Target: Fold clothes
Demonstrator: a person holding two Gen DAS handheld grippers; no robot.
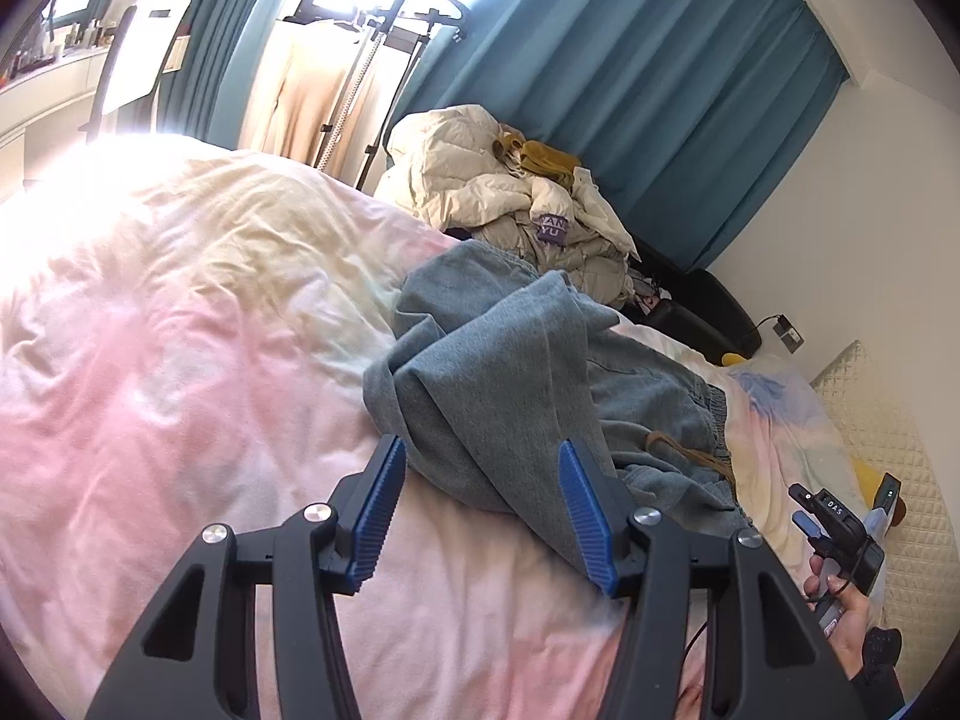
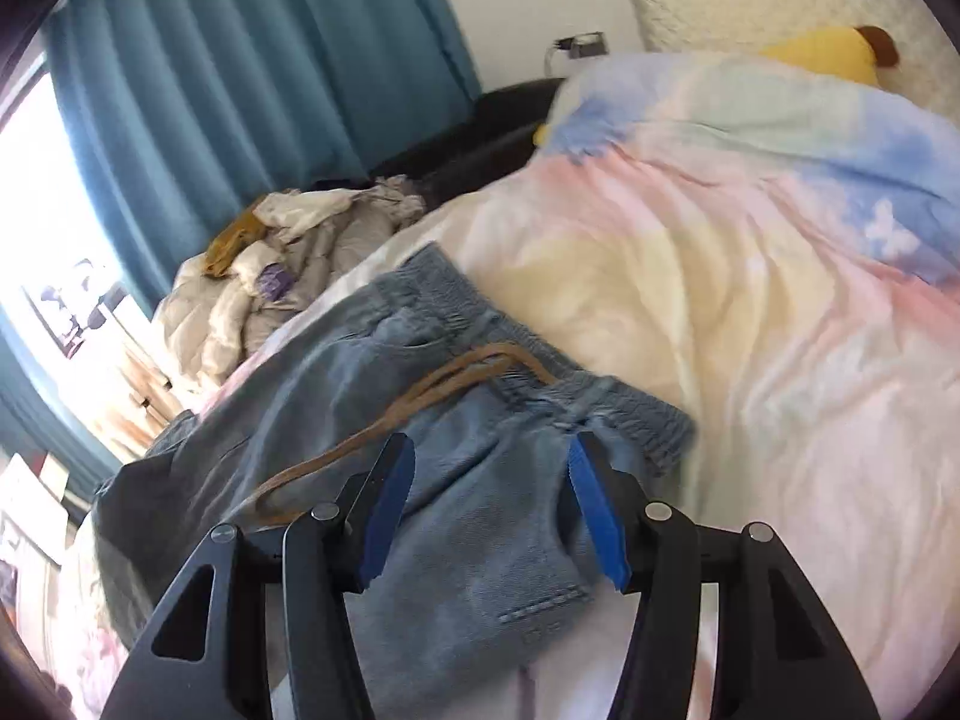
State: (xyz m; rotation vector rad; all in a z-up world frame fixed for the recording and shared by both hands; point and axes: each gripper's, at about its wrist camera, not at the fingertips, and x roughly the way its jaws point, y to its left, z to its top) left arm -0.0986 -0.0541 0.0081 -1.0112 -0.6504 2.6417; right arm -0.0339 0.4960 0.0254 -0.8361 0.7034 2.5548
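The right view is smeared with motion blur, worst at nine o'clock, where the things by the window (image 2: 78,306) cannot be told. In the left view the hand (image 1: 852,618) at four o'clock is cut by the rim, and the shelf (image 1: 42,60) items at ten o'clock are too small to read.

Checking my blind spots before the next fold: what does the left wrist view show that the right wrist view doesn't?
Only the left wrist view shows the clothes rack, the white chair and the right gripper in the person's hand.
Only the right wrist view shows the waistband and brown drawstring laid out clearly.
Both show the blue jeans, the duvet, the teal curtain, the pile of pale clothes and open jaws.
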